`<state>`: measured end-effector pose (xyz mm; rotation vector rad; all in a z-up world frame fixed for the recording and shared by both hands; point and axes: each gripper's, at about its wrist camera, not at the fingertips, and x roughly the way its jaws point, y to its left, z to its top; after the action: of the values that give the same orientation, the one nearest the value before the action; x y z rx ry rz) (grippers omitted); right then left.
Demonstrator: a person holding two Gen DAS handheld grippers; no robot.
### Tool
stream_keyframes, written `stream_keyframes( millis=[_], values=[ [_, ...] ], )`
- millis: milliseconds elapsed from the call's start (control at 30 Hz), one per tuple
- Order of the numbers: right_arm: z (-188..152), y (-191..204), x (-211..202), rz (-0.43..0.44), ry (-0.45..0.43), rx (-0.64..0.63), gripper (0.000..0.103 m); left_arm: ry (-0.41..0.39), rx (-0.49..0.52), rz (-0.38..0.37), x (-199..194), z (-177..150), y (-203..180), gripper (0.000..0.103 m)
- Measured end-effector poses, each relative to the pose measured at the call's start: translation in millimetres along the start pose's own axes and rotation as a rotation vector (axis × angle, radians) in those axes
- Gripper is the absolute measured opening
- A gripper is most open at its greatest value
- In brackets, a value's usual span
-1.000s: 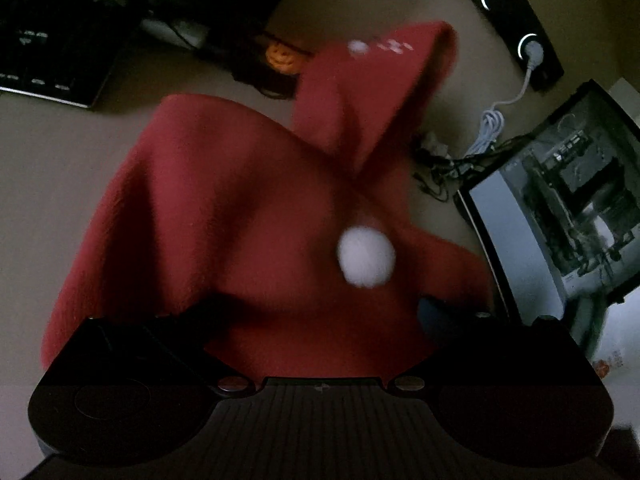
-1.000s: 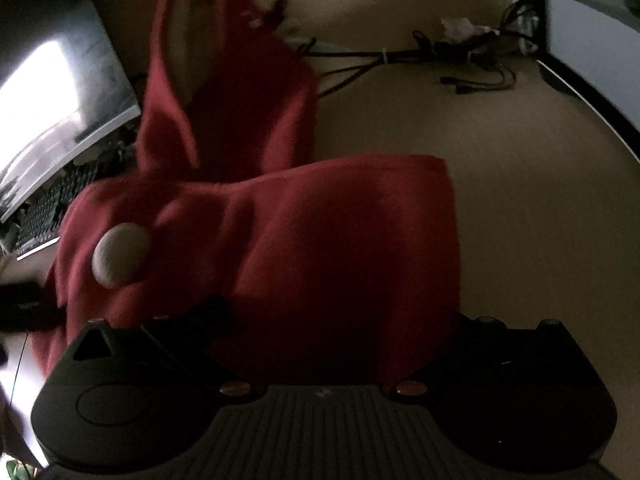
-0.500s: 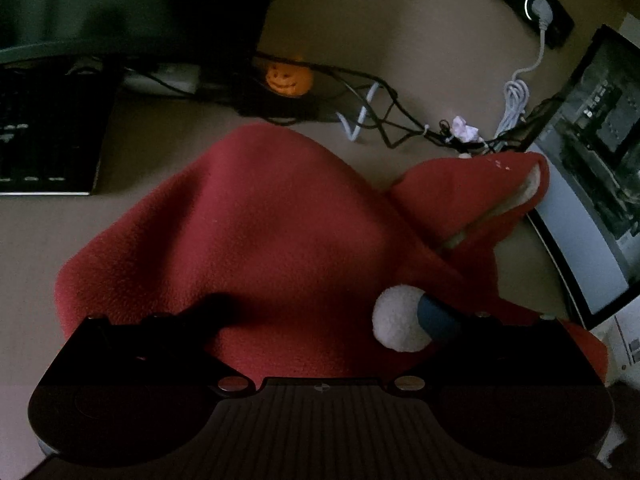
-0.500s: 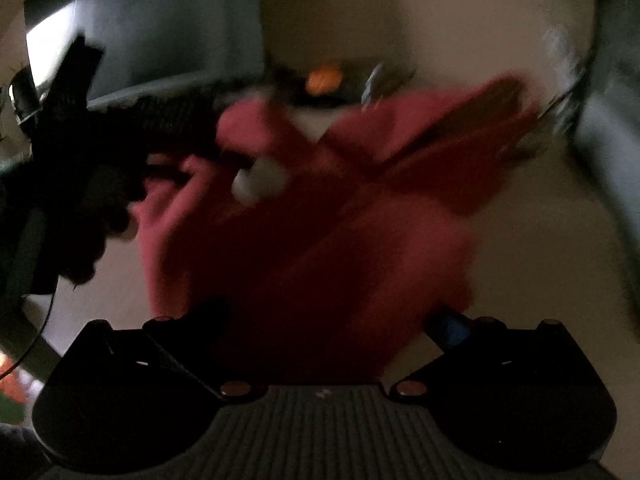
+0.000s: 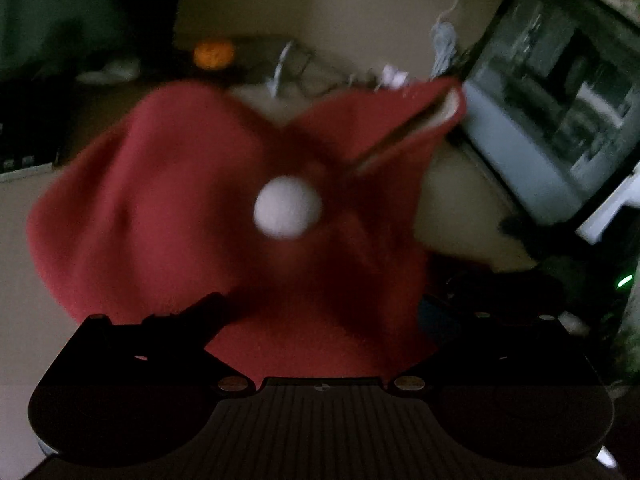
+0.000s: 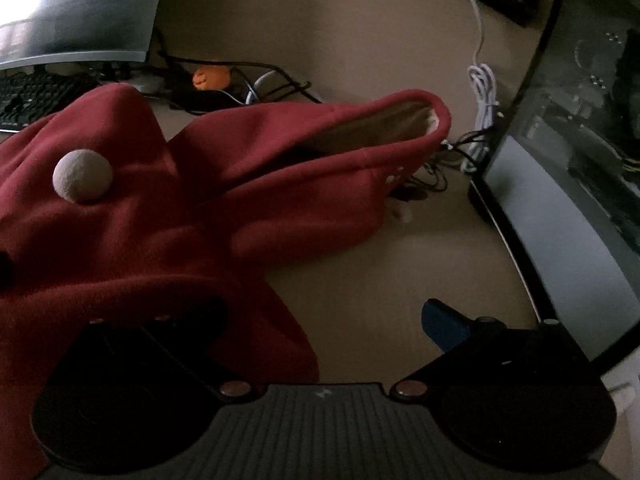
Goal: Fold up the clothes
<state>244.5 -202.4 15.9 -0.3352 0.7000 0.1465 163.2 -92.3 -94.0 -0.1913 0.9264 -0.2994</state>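
Left claw (image 5: 320, 312): red fabric fills the gap between its two dark fingers; the picture is blurred, so I cannot tell whether it pinches the cloth.
Red fleece garment (image 6: 168, 216): bunched on the beige worktop (image 6: 360, 40); its near left fold drapes over the right claw's left finger.
White pompom (image 6: 82, 175): sits on the garment's upper surface, left of the hood.
Hood with pale lining (image 6: 384, 124): juts from the garment toward the right-hand monitor (image 6: 568, 184).
Orange pumpkin-shaped ornament (image 6: 211, 77): beyond the garment, among dark cables.
White coiled cable (image 6: 482, 92): right of the hood, beside that monitor.
Right claw (image 6: 320, 320): spread wide; blue-tipped right finger (image 6: 444, 322) over bare worktop, clear of the garment.
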Motion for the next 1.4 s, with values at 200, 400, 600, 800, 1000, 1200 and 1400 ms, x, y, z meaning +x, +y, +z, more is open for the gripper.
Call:
stream_keyframes(
  millis=[200, 400, 600, 800, 1000, 1200, 1400],
  values=[
    [-9.3, 31.0, -25.0, 0.213, 0.057, 0.038, 0.103, -0.002, -0.067, 0.123, 2.8, -2.7, 46.3, 0.103],
    [-21.2, 90.5, -51.9, 0.423, -0.015, -0.087, 0.103, -0.076, -0.063, 0.204, -32.4, 9.8, 81.0, 0.103],
    [-2.3, 36.0, -81.7, 0.340, -0.154, -0.027, 0.103, -0.135, 0.026, 0.079, -56.3, -5.2, 62.7, 0.103],
    [-5.3, -43.6, -73.9, 0.116, -0.130, 0.092, 0.103, -0.090, 0.105, 0.106, -34.1, -27.8, 49.1, 0.103],
    [-31.7, -48.7, -33.5, -0.052, 0.021, 0.013, 0.103, -0.017, 0.120, 0.136, -22.2, -22.5, 48.7, 0.103],
    [-0.9, -74.2, -39.6, -0.159, -0.085, 0.103, 0.103, -0.095, 0.344, 0.147, -44.4, -16.1, 2.5, 0.103],
    [30.0, -86.6, -41.7, -0.050, -0.128, 0.134, 0.103, -0.247, 0.721, 0.060, -36.6, -1.7, -89.7, 0.103]
  ],
)
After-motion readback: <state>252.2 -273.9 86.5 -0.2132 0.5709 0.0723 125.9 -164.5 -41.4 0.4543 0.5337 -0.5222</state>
